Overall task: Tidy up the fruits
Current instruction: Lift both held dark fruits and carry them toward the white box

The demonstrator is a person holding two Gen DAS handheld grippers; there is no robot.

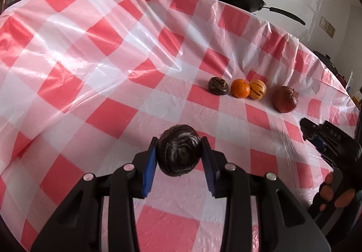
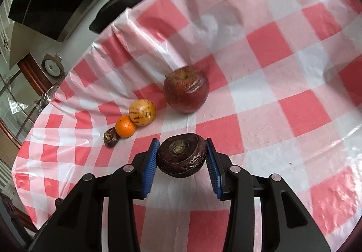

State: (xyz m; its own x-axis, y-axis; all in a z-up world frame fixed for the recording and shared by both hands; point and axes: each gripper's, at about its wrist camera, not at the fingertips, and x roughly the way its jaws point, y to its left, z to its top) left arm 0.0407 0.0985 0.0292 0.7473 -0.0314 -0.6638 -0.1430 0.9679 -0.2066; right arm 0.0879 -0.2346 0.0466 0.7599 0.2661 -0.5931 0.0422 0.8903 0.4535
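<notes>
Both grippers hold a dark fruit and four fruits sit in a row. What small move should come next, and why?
Probably carry the right gripper and its dark fruit toward the apple end of the row and set it down. The row runs small dark fruit, orange, striped yellow fruit, apple, seemingly by size.

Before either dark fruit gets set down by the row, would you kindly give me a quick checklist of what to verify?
1. Left hand-held gripper gripping its dark fruit: ok, pads on both sides.
2. Right hand-held gripper gripping its dark fruit: ok.
3. Row intact, small dark fruit, orange, striped yellow fruit, apple: ok.
4. Bare tablecloth beyond the apple: ok.
5. Held fruits lifted off the cloth: cannot tell.
</notes>
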